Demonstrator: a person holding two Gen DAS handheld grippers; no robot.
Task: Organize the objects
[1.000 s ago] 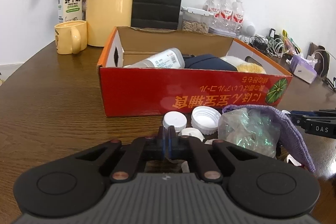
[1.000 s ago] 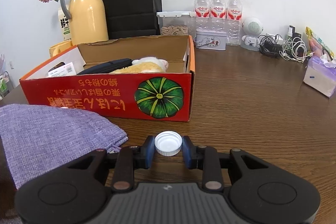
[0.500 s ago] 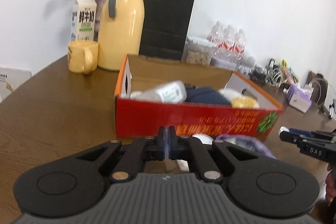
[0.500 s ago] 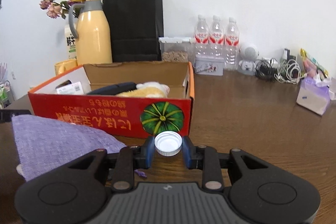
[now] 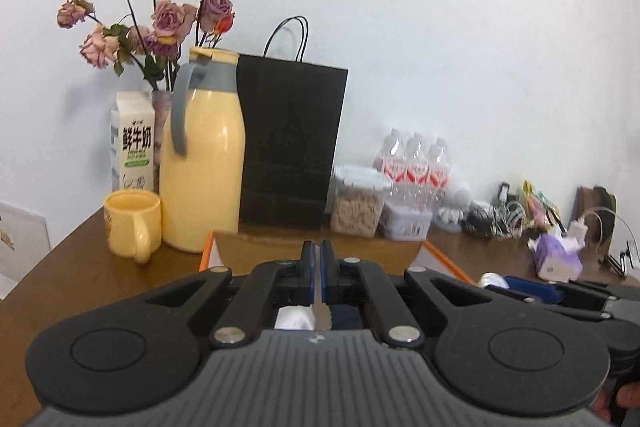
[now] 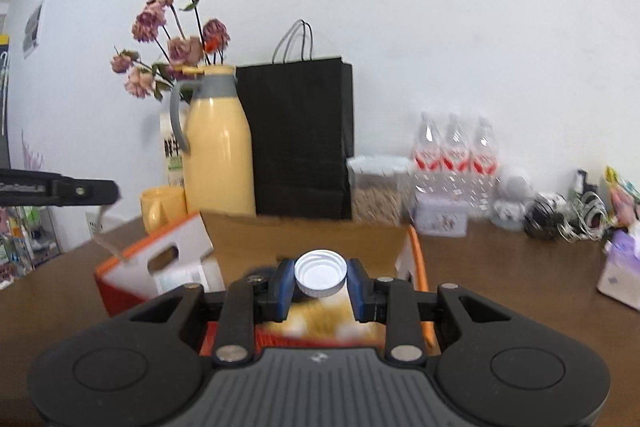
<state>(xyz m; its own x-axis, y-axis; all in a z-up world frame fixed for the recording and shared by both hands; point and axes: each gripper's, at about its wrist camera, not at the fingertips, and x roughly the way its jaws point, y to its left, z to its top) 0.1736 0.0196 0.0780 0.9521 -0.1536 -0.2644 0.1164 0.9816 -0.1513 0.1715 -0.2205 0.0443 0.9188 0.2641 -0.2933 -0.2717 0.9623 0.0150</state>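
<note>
My right gripper (image 6: 320, 285) is shut on a white bottle cap (image 6: 320, 277), open side up, above the near end of the red cardboard box (image 6: 160, 259). A blurred yellow thing lies in the box below it. My left gripper (image 5: 319, 267) is shut, with a thin pale scrap (image 5: 322, 315) pinched between its pads. It hovers over the box's back wall (image 5: 360, 251), with a white item and a navy item showing below. From the right wrist, the left gripper (image 6: 108, 193) reaches in at the left with the scrap (image 6: 102, 223) hanging down. From the left wrist, the right gripper (image 5: 520, 285) is at the right.
Behind the box stand a yellow jug (image 5: 200, 167), a yellow mug (image 5: 132, 223), a milk carton (image 5: 132, 147), dried roses, a black paper bag (image 5: 292, 147), a snack tub (image 5: 358, 203) and water bottles (image 5: 416, 167). Cables and a purple tissue pack (image 5: 556, 259) lie at the right.
Both grippers have risen and tipped upward, so the box has sunk low in both views. The purple pouch and the loose caps on the table have dropped out of sight. Both grips are unchanged.
</note>
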